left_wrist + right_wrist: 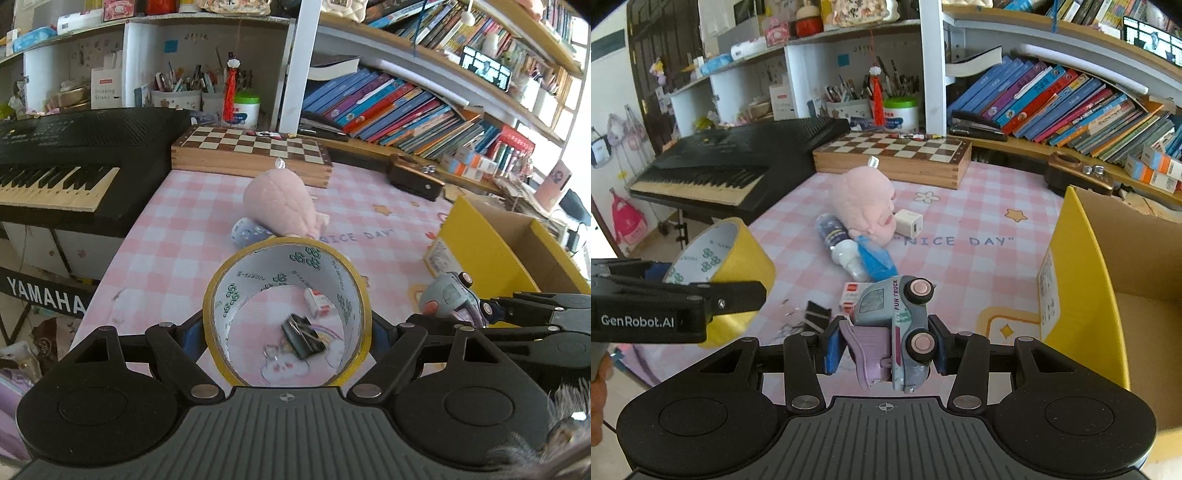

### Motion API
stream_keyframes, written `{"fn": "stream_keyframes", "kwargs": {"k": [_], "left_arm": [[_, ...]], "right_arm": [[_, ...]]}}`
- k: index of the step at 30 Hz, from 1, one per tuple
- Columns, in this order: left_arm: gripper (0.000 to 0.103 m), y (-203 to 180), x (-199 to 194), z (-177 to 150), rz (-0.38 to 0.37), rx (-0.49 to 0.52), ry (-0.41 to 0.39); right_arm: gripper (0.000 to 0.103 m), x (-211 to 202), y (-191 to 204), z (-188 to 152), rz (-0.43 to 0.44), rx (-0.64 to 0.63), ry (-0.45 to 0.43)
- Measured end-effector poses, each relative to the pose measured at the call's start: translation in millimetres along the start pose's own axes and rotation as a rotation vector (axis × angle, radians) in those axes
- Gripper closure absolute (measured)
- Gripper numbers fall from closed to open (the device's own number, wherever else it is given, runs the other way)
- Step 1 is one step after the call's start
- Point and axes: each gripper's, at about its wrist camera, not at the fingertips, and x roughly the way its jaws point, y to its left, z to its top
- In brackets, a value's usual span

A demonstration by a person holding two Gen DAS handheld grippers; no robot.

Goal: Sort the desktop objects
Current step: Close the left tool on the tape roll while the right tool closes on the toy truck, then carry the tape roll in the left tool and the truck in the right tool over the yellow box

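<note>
One tape roll (pixel 286 314) is clamped in the left gripper (pixel 287 334), and one toy truck (pixel 899 332) is gripped sideways by the right gripper (pixel 884 350), both held above the desk beside one yellow box (pixel 1086 295). One plush (pixel 866 201), one charger (pixel 908 222), one binder clip (pixel 303 336) are counted; the clip is only seen through the roll.

A plush toy (pixel 866 201) lay mid-table before the chessboard (pixel 894 153), keyboard (pixel 738 162) left, box (pixel 1086 295) right.

Bright daylight, perhaps window-lit, edges warped
</note>
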Motion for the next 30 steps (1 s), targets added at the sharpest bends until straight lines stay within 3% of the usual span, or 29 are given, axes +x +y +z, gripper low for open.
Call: {"fn": "stream_keyframes", "kwargs": {"k": [17, 30], "left_arm": [[0.023, -11.9, -82.9, -47.8, -0.090, 0.011, -0.017], [0.023, -31.3, -120.2, -80.8, -0.159, 0.074, -0.014]], "right_arm": [[0.058, -74.6, 25.3, -49.3, -0.006, 0.042, -0.013], [0.058, -117.2, 34.3, -86.3, -0.052, 0.083, -0.028]]}}
